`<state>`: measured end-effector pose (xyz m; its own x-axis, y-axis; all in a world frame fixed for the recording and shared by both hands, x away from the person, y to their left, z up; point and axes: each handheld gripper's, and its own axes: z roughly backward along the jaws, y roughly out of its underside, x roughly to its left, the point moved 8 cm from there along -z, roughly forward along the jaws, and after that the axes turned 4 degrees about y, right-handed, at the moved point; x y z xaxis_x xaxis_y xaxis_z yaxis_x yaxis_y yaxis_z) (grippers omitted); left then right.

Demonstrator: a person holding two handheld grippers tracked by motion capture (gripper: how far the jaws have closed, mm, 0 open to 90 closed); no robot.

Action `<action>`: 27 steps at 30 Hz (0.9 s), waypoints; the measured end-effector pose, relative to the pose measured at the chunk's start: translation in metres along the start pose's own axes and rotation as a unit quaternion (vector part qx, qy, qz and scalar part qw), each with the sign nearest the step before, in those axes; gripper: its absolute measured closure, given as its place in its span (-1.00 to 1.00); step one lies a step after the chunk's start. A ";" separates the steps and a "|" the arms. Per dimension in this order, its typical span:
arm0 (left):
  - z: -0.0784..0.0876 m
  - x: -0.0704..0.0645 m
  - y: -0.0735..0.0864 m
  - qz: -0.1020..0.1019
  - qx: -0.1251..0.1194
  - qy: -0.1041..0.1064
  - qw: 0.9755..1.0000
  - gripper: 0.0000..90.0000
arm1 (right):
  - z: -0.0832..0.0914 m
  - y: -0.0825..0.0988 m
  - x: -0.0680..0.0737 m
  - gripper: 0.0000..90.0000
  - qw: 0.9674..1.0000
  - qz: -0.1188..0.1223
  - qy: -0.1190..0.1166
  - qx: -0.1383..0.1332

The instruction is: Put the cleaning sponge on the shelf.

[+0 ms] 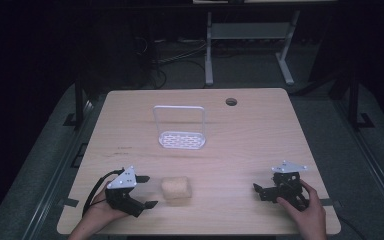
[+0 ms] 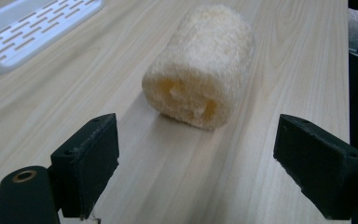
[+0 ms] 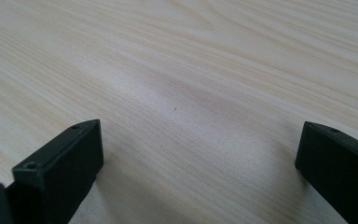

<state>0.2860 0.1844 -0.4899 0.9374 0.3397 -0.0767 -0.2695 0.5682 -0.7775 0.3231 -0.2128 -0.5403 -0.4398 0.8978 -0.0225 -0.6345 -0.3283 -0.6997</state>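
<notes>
A pale yellow loofah sponge (image 1: 176,188) lies on its side on the wooden table (image 1: 240,140), near the front edge and left of centre. My left gripper (image 1: 149,191) sits just left of it, open and pointing at it. In the left gripper view the loofah (image 2: 200,65) lies a short way beyond the wide-apart jaws of that gripper (image 2: 196,163), untouched. My right gripper (image 1: 258,191) rests at the front right, held by a hand. In its own view this gripper (image 3: 200,163) is open over bare wood.
A white slotted rack (image 1: 180,135) with a tall loop handle stands mid-table behind the loofah; its base (image 2: 32,32) shows at the upper left of the left gripper view. A round cable hole (image 1: 231,101) sits near the far edge.
</notes>
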 end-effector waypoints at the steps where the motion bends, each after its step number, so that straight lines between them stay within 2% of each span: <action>1: 0.000 0.001 -0.002 -0.003 0.001 0.002 1.000 -0.70 | 0.000 0.000 0.000 -0.98 1.000 0.000 0.000 0.000; 12: 0.000 0.006 -0.017 -0.024 0.008 0.013 1.000 -0.70 | 0.000 0.000 0.000 -0.99 1.000 0.000 0.000 0.000; 27: -0.006 0.003 -0.037 -0.051 0.012 0.037 0.998 -0.70 | 0.000 0.000 0.000 -0.99 1.000 0.000 0.000 0.000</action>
<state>0.2995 0.1603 -0.4651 0.9735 0.2244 -0.0443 -0.1767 0.6149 -0.7685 0.3231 -0.2127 -0.5403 -0.4398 0.8978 -0.0222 -0.6346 -0.3282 -0.6997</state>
